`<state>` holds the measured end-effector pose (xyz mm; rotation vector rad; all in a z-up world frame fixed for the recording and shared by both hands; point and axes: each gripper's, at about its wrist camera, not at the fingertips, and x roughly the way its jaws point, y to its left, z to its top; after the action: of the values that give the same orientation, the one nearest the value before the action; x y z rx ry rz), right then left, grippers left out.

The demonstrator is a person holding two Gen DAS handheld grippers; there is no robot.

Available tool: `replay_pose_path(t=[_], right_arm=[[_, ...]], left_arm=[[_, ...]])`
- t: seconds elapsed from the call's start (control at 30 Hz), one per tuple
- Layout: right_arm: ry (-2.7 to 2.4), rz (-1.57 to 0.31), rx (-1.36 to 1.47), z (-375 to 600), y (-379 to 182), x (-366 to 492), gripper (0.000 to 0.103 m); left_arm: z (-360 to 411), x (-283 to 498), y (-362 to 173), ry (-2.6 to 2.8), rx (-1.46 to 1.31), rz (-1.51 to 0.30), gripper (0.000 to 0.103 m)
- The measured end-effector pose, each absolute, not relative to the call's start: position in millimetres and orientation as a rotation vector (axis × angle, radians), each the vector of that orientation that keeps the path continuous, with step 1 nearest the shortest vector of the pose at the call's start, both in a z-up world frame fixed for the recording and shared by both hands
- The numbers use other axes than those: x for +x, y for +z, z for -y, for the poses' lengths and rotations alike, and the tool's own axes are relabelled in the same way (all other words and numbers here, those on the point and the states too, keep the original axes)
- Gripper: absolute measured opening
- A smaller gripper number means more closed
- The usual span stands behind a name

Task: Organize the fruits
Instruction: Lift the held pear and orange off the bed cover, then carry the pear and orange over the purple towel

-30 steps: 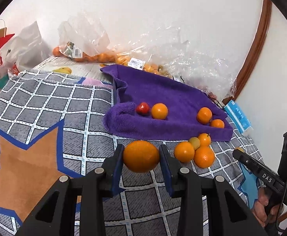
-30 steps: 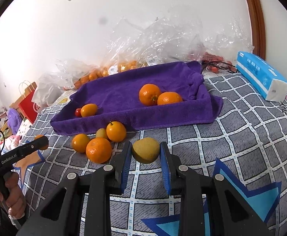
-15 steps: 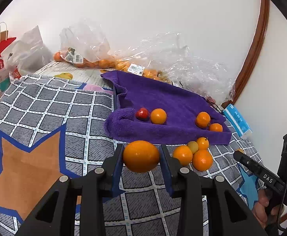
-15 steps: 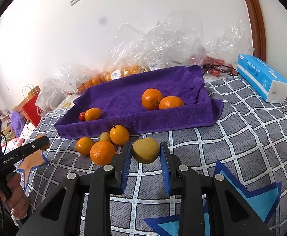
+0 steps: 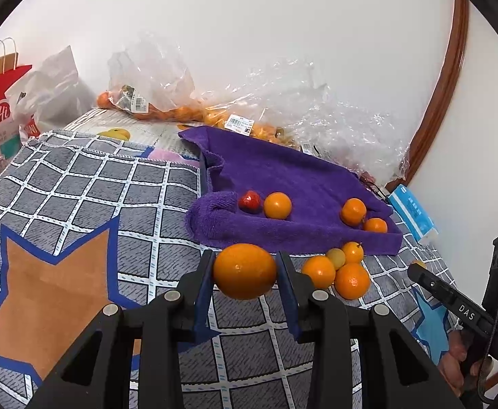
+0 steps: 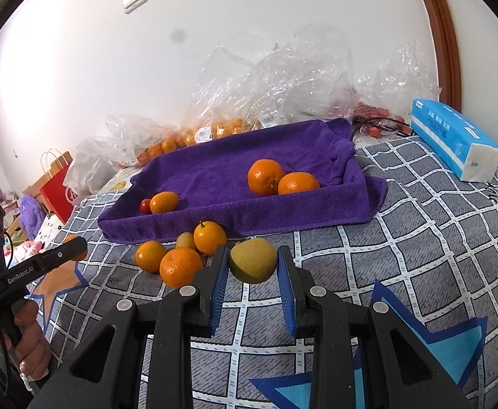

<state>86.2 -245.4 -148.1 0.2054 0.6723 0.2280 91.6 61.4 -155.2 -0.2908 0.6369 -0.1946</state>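
- Left wrist view: left gripper (image 5: 245, 270) jaws clamped a big orange (image 5: 245, 270).
- Right wrist view: right gripper (image 6: 253, 264) jaws clamped a yellow-green fruit (image 6: 253, 264) near the purple towel (image 6: 214, 170).

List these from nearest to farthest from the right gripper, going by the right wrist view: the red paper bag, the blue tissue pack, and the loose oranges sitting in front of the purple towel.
From the right gripper, shut on the yellow-green fruit:
1. Loose oranges, just left of the fingers.
2. Blue tissue pack, far right, on the blanket edge.
3. Red paper bag, far left, beyond the purple towel.
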Motion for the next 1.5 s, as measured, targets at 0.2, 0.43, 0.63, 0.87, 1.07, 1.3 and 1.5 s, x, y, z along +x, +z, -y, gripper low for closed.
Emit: replay_pose_path(t=[0.2,0.43,0.63,0.87,1.07,1.3,1.5], right_arm=[[0.228,-0.672,0.206,245,-148,86,0.029],[0.232,-0.669,0.215,247,-148,86,0.029],[0.228,-0.667,0.231,250,-149,87,0.029],[0.216,-0.666,0.212,247,-147,88,0.029],[0.198,-0.665,0.179,242,-130,91,0.029],[0.198,-0.618,0.134,236,-95,101,0.029],[0.201,-0.577,0.137,234,-81,125,0.029]], left_arm=[[-60,91,-154,-0.200,-0.286,-0.629,0.034],[-63,90,-153,-0.190,-0.294,-0.616,0.034],[-65,92,-155,-0.183,-0.304,-0.627,0.034],[-69,92,-152,-0.142,-0.300,-0.662,0.034],[-79,92,-137,-0.140,-0.311,-0.686,0.034],[-82,105,-109,-0.148,-0.328,-0.650,0.034],[-71,130,-88,-0.130,-0.278,-0.619,0.034]])
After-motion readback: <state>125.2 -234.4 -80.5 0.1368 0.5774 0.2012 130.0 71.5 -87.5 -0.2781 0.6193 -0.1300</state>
